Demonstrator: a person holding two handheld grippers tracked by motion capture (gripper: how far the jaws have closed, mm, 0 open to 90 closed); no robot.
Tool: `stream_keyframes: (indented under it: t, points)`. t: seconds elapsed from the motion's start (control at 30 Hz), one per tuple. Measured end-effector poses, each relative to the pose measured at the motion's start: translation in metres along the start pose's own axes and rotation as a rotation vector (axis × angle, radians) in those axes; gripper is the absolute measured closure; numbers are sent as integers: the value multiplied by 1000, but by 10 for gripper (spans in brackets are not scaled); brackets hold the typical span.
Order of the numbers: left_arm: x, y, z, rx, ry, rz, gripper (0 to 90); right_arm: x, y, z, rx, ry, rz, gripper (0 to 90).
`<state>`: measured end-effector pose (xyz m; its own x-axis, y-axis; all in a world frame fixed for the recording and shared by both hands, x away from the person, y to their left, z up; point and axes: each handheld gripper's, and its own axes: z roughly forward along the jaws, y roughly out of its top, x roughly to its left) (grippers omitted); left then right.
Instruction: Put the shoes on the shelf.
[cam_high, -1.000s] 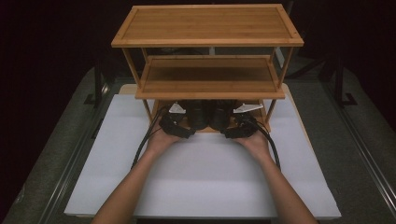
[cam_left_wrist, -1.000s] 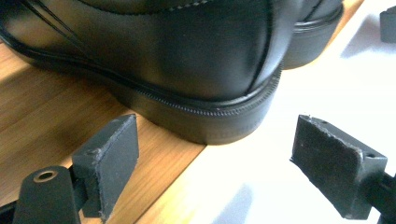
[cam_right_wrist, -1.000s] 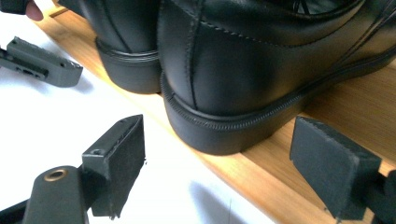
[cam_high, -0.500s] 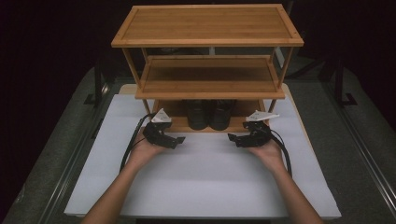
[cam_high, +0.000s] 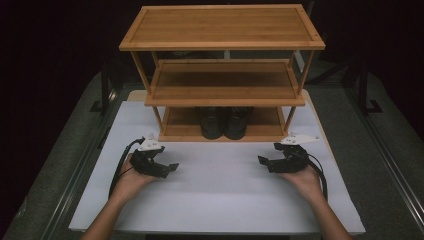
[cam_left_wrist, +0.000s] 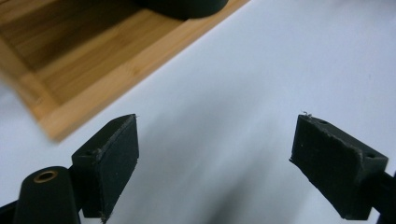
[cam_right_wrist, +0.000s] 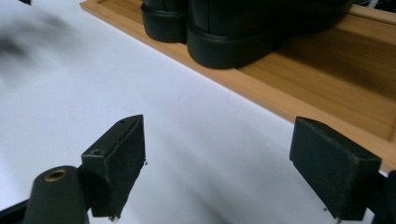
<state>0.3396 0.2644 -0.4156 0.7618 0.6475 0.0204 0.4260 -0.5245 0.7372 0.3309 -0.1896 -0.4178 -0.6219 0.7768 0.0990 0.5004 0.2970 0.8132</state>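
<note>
Looks like the shoes (cam_high: 225, 121) are already parked side by side on the bottom shelf of the wooden rack (cam_high: 222, 45), so nothing's left but resting both hands on the table (cam_high: 220, 200), with the left hand-held gripper (cam_high: 167, 167) and right hand-held gripper (cam_high: 265, 162) spread wide, empty, well apart from the pair.

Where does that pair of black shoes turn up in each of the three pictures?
High view: the black shoes stand side by side, centre, on the bottom shelf of the wooden rack.
Left gripper view: a dark rounded edge at the top is probably one shoe.
Right gripper view: both shoes sit top centre.
Shared landmark: the bottom shelf's wooden front edge, meeting the white table.
</note>
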Motion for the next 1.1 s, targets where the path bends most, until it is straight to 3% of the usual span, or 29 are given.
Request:
stream_keyframes:
  t: [0.57, 0.9, 1.0, 1.1]
  points:
    - [-4, -53, -48, 15, 68, -41, 144, -2, -54, -49, 39, -47, 38, 178]
    - [-5, -89, -58, 93, 89, -83, 77, -11, -88, -70, 118, -131, 78, 81]
    - [-5, -99, -61, 82, 94, -103, 29, -13, -97, -75, 137, -163, 75, 21]
    - [-6, -103, -63, 63, 93, -95, 22, -15, -100, -78, 140, -178, 84, 21]
